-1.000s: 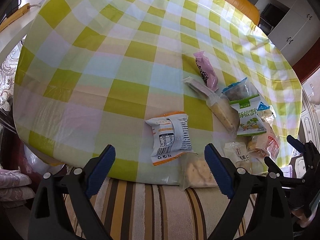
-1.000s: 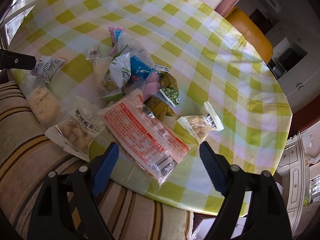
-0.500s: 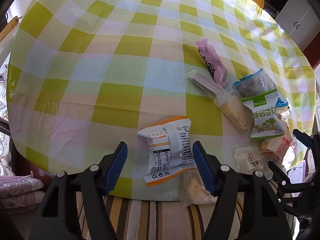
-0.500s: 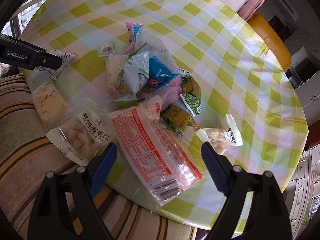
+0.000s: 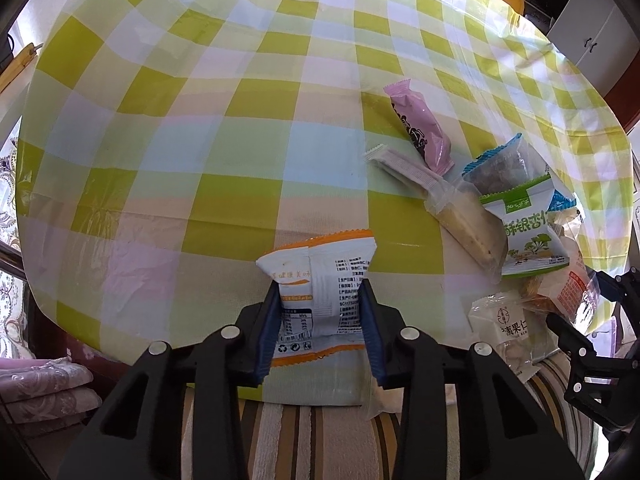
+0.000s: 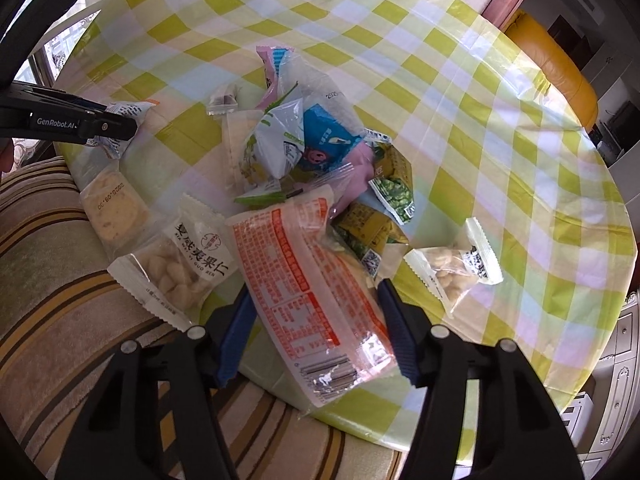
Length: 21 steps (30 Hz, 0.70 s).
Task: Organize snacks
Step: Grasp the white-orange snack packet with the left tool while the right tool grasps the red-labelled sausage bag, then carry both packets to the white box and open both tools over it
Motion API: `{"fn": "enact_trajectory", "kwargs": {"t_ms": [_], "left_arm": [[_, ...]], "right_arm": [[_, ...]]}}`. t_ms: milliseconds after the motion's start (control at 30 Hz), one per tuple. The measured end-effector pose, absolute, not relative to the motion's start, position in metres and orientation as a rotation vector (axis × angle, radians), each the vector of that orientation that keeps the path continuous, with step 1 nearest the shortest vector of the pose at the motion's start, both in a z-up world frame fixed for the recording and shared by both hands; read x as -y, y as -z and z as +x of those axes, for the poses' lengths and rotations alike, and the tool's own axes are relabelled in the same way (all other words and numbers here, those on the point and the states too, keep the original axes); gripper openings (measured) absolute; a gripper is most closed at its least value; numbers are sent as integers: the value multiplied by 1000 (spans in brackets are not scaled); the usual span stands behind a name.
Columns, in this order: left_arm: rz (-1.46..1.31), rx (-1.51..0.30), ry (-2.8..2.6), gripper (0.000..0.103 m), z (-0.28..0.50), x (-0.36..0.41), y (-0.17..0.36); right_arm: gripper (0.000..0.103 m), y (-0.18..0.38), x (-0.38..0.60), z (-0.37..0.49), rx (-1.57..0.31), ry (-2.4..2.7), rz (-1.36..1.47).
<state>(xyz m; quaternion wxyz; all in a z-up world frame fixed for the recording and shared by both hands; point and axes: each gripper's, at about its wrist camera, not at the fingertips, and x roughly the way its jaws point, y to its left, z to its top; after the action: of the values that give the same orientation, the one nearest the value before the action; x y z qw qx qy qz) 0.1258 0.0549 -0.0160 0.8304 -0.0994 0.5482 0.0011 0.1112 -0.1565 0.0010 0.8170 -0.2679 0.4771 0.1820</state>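
A white-and-orange snack packet (image 5: 320, 268) lies at the near edge of the round table (image 5: 180, 140) with its green check cloth. My left gripper (image 5: 319, 292) is closing on it, and both blue pads pinch its sides. In the right wrist view the same packet (image 6: 128, 110) shows at the left gripper's tip. A red-printed clear packet (image 6: 292, 248) hangs over the table edge between the jaws of my right gripper (image 6: 315, 292). These jaws are closing, with the pads at the packet's edges and no visible squeeze.
A pile of snacks holds a green-and-white packet (image 6: 272, 148), a blue one (image 6: 324, 136) and green ones (image 6: 394, 188). Nut packets (image 6: 184, 264) (image 6: 452, 272), a clear cracker bag (image 6: 112, 204) and a pink bar (image 5: 420, 128) lie around it. A striped cushion (image 6: 60, 280) is below the near edge.
Both grippers have narrowed. The left moved forward over the white-and-orange packet and closed onto its sides. The right jaws came in to the red packet's edges.
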Motion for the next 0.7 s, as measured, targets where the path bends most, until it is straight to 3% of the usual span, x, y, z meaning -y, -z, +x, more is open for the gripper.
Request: {"fn": "enact_trajectory", "kwargs": {"t_ms": [700], "left_arm": [[-248,-1075,14,35,108,-57,-6]], "right_arm": [[54,-35,184,87,-976,-329,-456]]}}
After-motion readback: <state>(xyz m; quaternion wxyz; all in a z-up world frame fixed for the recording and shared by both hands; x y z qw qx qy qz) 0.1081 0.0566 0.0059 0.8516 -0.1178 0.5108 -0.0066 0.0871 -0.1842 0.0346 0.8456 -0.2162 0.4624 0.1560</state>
